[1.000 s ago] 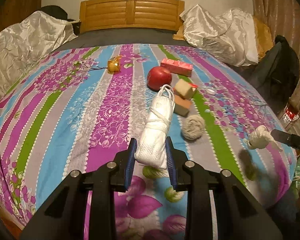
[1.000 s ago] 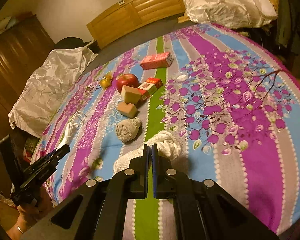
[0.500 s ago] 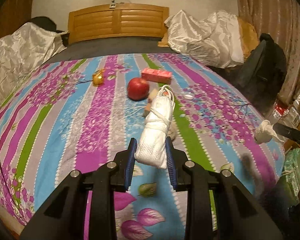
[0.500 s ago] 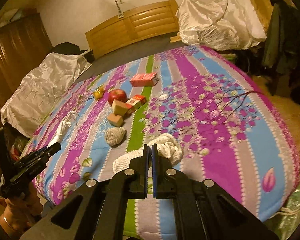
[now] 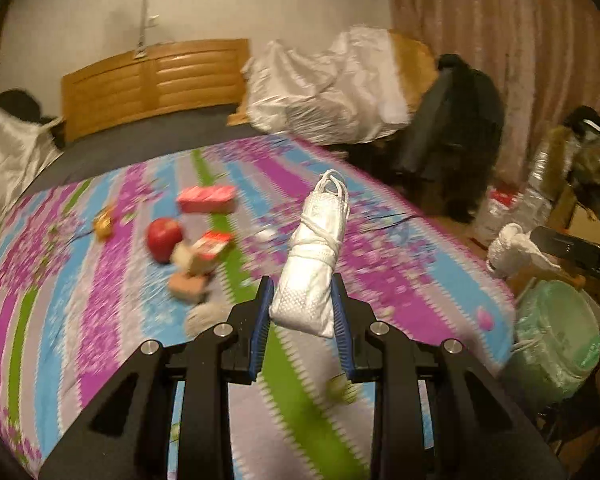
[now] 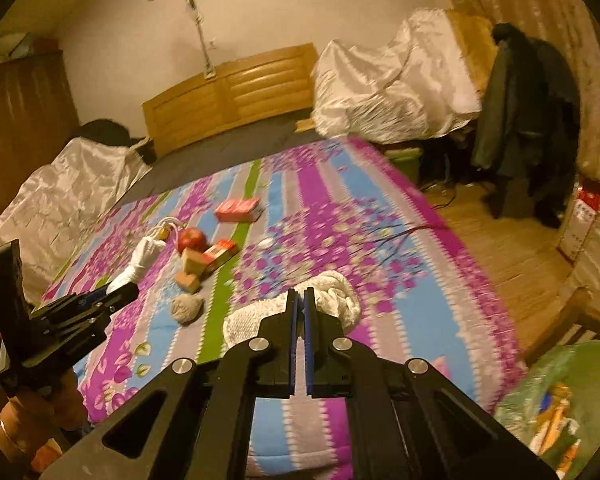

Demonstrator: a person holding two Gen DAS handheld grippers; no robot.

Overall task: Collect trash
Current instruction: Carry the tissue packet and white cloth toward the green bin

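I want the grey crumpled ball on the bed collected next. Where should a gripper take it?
The grey crumpled ball is roundish and lies apart from the tan blocks, so come from above and pinch across its middle; blur hides finer detail.

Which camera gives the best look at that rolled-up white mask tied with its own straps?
The left wrist view: the rolled white mask sits sharp and central between the left gripper's blue pads, strap loops on top. In the right wrist view it is small, far left and partly hidden behind that gripper.
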